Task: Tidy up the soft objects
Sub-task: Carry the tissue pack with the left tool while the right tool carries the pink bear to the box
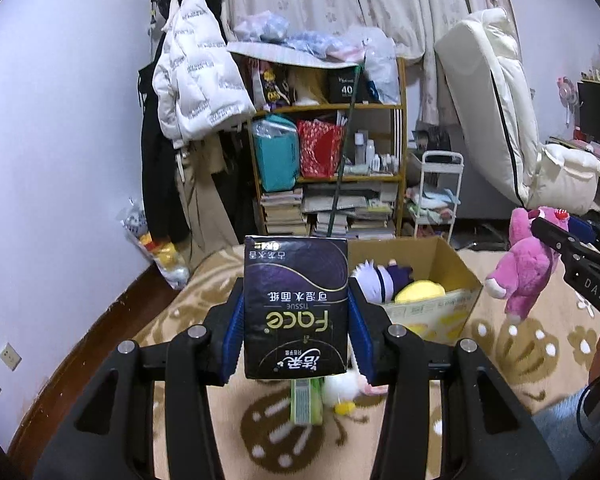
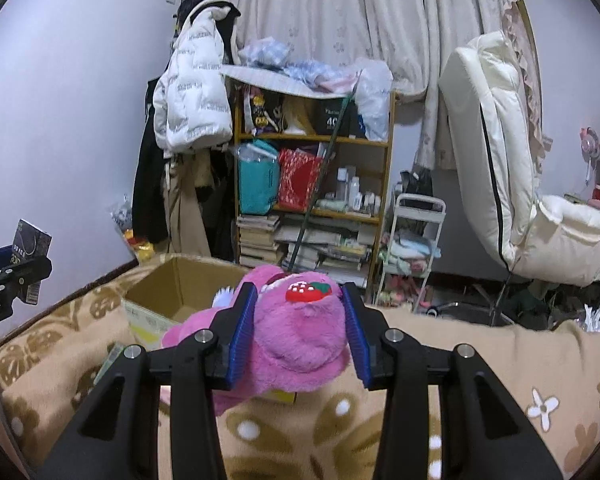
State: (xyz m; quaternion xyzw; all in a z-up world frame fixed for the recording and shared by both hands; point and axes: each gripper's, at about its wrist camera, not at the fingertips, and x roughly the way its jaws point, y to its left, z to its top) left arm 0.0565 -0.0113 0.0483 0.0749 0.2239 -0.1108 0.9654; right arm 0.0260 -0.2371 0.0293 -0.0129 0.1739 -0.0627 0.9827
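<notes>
My left gripper (image 1: 296,320) is shut on a dark tissue pack (image 1: 296,304) and holds it above the blanket, left of an open cardboard box (image 1: 440,304). The box holds a white-haired doll (image 1: 374,278) and a yellow plush (image 1: 420,292). My right gripper (image 2: 300,320) is shut on a pink plush bear (image 2: 296,336) with a strawberry patch, held above the blanket just right of the box (image 2: 172,284). The bear (image 1: 528,264) also shows at the right of the left wrist view. A green pack (image 1: 306,400) and a white plush (image 1: 344,390) lie on the blanket below the tissue pack.
A beige flowered blanket (image 2: 480,360) covers the bed. Beyond it stand a cluttered wooden shelf (image 1: 328,140), a coat rack with a white jacket (image 1: 196,76), a small white cart (image 1: 436,196) and a cream chair (image 1: 500,112).
</notes>
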